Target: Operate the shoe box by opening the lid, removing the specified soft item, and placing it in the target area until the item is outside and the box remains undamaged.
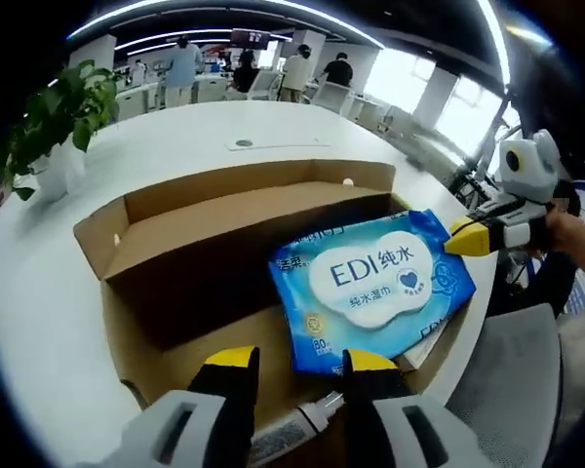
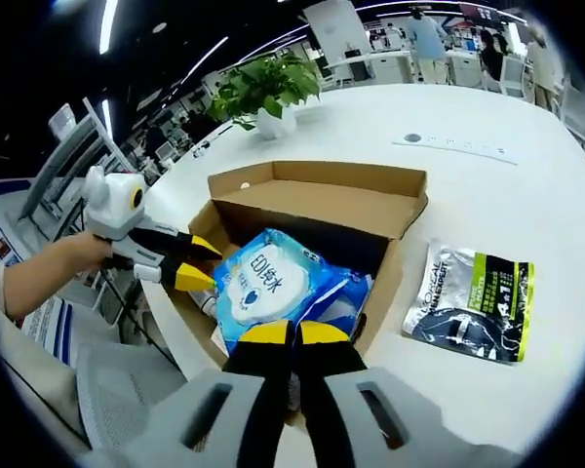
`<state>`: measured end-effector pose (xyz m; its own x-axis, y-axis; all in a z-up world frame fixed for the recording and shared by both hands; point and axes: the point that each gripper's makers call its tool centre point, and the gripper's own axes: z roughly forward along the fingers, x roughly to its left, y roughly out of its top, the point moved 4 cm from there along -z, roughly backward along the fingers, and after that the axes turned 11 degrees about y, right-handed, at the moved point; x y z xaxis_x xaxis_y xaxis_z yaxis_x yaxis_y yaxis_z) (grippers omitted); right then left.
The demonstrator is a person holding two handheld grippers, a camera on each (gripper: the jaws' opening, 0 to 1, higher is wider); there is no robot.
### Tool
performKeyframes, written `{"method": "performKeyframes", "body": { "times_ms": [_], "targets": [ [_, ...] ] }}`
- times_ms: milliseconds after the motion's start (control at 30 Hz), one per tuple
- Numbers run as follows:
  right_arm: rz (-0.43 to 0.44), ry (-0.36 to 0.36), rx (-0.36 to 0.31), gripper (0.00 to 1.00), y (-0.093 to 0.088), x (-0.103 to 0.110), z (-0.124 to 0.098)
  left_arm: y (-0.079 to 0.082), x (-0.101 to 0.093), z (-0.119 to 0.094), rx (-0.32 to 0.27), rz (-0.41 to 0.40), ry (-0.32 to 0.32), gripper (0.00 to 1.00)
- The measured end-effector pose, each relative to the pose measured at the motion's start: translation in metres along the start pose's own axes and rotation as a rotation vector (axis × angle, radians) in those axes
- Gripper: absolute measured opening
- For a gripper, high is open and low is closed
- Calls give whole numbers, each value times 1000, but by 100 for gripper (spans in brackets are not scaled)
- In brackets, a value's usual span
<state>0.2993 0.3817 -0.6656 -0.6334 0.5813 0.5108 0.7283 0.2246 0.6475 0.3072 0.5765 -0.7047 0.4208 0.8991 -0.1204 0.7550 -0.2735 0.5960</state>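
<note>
The brown shoe box (image 2: 322, 210) sits open on the white counter (image 2: 487, 185), lid folded back. A blue wet-wipes pack (image 1: 370, 288) lies tilted across the box's open front; in the left gripper view its long axis runs from 7 to 2 o'clock. The right tongs (image 2: 293, 333) are clamped together on the pack's near edge. The left tongs (image 1: 297, 361) stand apart, just before the pack. A dark sachet (image 2: 471, 302) lies on the counter at 3 o'clock beside the box.

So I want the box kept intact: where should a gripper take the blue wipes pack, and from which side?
Grip the wipes pack by its raised flat edge nearest the right gripper, coming from above the open box; it lies tilted and soft, clear of the cardboard walls.
</note>
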Motion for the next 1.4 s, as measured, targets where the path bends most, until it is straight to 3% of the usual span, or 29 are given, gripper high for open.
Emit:
{"method": "performKeyframes", "body": {
  "times_ms": [200, 267, 567, 1000, 1400],
  "targets": [
    [5, -2, -1, 0, -1, -1, 0, 1, 2, 13, 48, -34, -38, 30],
    [11, -1, -3, 0, -1, -1, -1, 0, -2, 15, 74, -91, -82, 28],
    [28, 0, -16, 0, -2, -1, -1, -2, -8, 17, 108, -256, -167, 18],
    [60, -2, -33, 0, -3, -2, 0, -3, -11, 18, 81, -259, -149, 5],
    [72, -7, -41, 0, -3, -2, -1, -1, -11, 11, 64, -298, -159, 3]
  ]
}}
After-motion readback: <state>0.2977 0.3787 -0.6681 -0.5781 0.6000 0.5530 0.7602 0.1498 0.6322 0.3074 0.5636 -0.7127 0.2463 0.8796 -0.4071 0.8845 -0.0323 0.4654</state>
